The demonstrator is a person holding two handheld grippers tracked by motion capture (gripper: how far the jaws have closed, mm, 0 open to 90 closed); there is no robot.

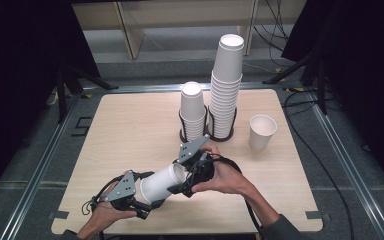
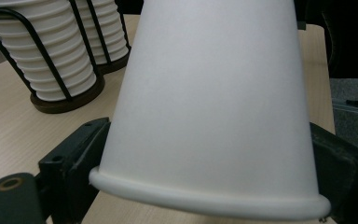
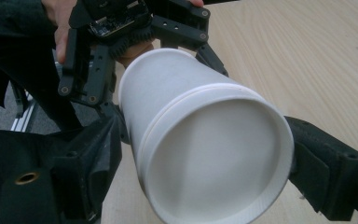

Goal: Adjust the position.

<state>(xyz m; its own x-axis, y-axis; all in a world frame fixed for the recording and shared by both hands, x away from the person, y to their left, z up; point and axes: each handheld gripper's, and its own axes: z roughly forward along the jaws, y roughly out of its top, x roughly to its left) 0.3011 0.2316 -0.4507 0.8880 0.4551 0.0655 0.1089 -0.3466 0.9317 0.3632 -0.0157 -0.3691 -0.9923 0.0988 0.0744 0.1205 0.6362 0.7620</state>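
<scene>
A person's two hands each hold a gripper over the near part of a pale wooden surface (image 1: 130,125), and both grippers hold one white paper cup (image 1: 161,183) between them, lifted off the wood and lying nearly on its side.

The left gripper (image 1: 139,200) grips the cup at its rolled rim end; in the left gripper view its black fingers (image 2: 74,158) sit tight against both sides of the cup (image 2: 214,107) just above the rim, clamped on it. The right gripper (image 1: 182,181) takes the cup's base end. In the right gripper view its fingers (image 3: 326,172) press on either side of the cup (image 3: 205,149), clamped on it, and the recessed flat bottom faces the camera. A thin seam runs around the wall near that end, so this may be two cups nested together; I cannot tell for sure. The inside of the held cup cannot be seen.

Farther back stand two black wire holders, touching side by side. The left holder (image 1: 181,122) contains a short stack of upside-down cups (image 1: 192,107). The right holder (image 1: 234,120) contains a much taller stack (image 1: 226,85), also upside down.

Just right of the holders, apart from them, a single cup (image 1: 262,131) stands upright, open end up, with nothing visible inside.
</scene>
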